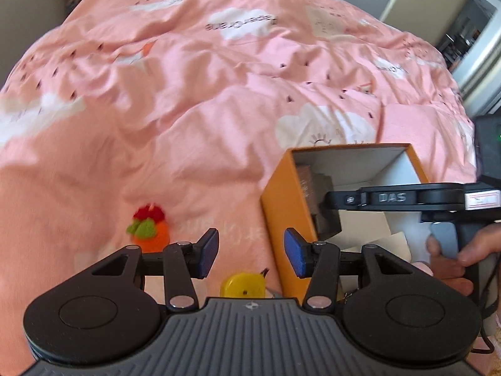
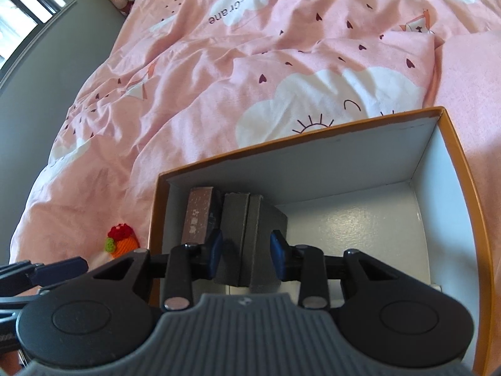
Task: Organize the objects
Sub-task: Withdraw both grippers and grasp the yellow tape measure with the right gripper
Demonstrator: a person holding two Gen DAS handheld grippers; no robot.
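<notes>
On pink bed, orange box (image 2: 463, 169) set near front edge. Right gripper (image 2: 246, 252) lowered inside, clamped on dark block (image 2: 250, 238) beside brown packet (image 2: 200, 216). Left gripper (image 1: 250, 252) held open, empty, over yellow toy (image 1: 242, 285); knitted toy (image 1: 147, 230) left of box.

"PaperCrane" on pink quilt (image 2: 281, 62), "DAS" on right tool (image 1: 325, 202)
</notes>
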